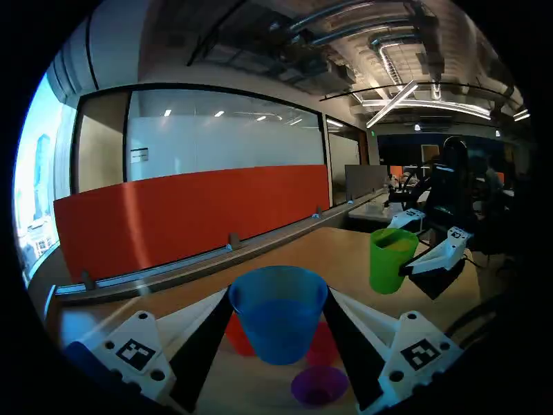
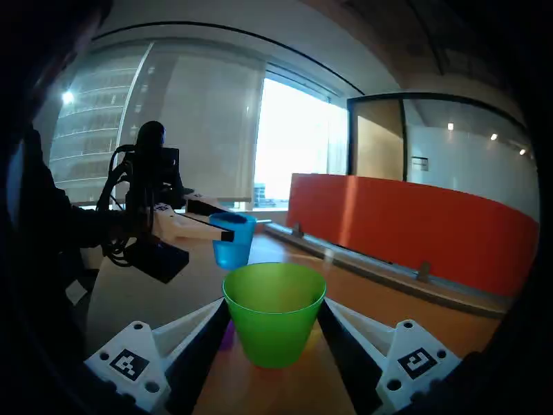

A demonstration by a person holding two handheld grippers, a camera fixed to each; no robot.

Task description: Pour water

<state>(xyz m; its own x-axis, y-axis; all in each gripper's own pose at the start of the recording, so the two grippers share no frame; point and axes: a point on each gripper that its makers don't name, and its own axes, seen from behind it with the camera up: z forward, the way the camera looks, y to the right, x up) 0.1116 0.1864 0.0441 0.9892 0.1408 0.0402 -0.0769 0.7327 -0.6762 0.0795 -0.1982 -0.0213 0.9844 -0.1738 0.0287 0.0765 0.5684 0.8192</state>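
Mostly a spill risk. Holding blue cup [image 1: 278,318] upright in left gripper [image 1: 278,294], jaws clenched on opposite sides of its wall, up in the air above the table [image 1: 339,252], not resting on it. Holding green cup [image 2: 274,315] the same way in right gripper [image 2: 274,303], jaws clamped on it, also off the table. Well apart from each other for now, at roughly similar height. Tilting from this spacing = water straight onto the table. Better to bring lip over rim first, then tilt slowly.

Second risk: slip. Tapered smooth walls, grip on the sides only, so likely to slide down through the jaws or rotate under a fast tilt. Third: bumping rim against rim on approach and jolting either grasp. All judgement, no slip visible.

Looks of blue cup: translucent plastic, conical, wide open mouth, darker in the lower part. Possibly a water line; cannot tell for sure. Green cup: same shape, less see-through, contents unclear. Cannot tell source from target.

Directly beneath blue cup: purple cup [image 1: 319,384] and red cup [image 1: 238,335], partly hidden, standing on the table. Easy to drip into or knock over when lowering blind. Farther out: orange partition [image 1: 193,207] along the table's far edge, glass wall [image 1: 221,138] behind.
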